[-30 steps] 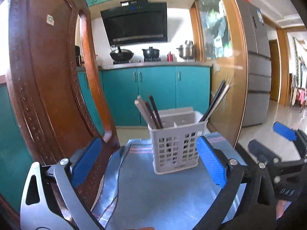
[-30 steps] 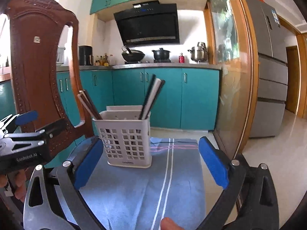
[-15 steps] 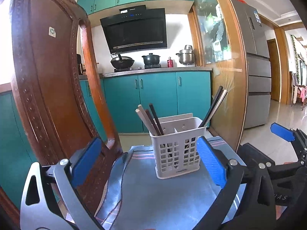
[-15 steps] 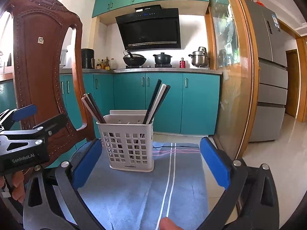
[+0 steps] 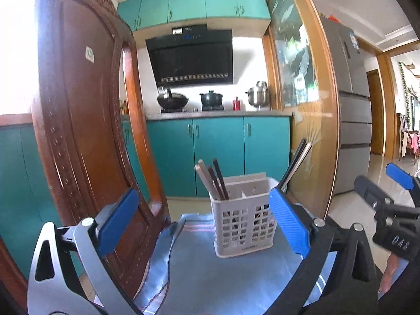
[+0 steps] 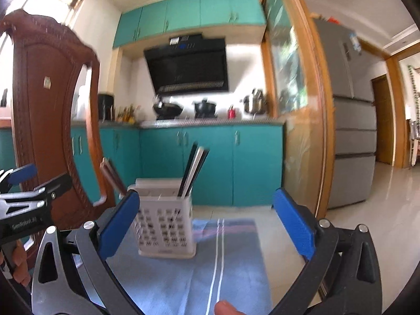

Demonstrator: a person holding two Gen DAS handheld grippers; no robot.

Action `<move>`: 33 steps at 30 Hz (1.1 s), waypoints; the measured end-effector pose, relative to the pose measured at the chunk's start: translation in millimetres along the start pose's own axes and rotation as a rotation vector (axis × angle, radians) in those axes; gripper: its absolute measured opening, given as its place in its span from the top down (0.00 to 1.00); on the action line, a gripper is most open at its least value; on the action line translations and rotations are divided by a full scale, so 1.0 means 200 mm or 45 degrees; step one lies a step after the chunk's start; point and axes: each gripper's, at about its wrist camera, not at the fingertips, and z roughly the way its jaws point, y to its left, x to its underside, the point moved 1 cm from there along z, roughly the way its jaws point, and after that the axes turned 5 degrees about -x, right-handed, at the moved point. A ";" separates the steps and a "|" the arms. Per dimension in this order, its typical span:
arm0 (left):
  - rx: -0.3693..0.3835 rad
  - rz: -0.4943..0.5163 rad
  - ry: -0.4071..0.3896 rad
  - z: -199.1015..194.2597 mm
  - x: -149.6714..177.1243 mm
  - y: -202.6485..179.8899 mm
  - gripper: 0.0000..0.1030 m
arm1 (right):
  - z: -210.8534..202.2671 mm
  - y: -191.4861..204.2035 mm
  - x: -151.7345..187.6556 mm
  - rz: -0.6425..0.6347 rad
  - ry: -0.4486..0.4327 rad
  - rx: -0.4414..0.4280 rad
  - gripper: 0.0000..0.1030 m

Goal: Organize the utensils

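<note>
A white slotted utensil basket [image 5: 242,225] stands on a blue cloth [image 5: 210,283]; it also shows in the right wrist view [image 6: 165,231]. Brown and black chopsticks [image 5: 214,181] lean in its left compartment, dark and pale ones [image 5: 296,160] in its right. My left gripper [image 5: 203,227] is open and empty, held back from the basket. My right gripper [image 6: 206,227] is open and empty, also back from the basket [image 6: 165,231]. Each gripper shows at the edge of the other's view.
A carved wooden chair back [image 5: 78,131] rises close on the left, beside the cloth. Teal kitchen cabinets [image 5: 218,152], a wood-framed glass door [image 5: 309,120] and a grey fridge [image 5: 349,105] stand behind. The cloth's far edge [image 6: 223,221] drops to the floor.
Both grippers have lifted and drawn back from the basket, which now sits lower and smaller in both views. The right wrist view is blurred from motion. Both stay open.
</note>
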 end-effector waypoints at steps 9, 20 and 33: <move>-0.001 0.092 -0.032 -0.03 0.02 -0.07 0.04 | 0.02 0.02 0.00 -0.032 0.003 0.019 0.03; 0.003 0.048 -0.028 -0.04 0.02 -0.03 0.04 | 0.03 0.05 0.01 -0.069 0.008 0.012 0.03; -0.004 0.025 -0.025 -0.05 0.02 -0.02 0.04 | 0.03 0.06 0.01 -0.077 0.016 0.019 0.03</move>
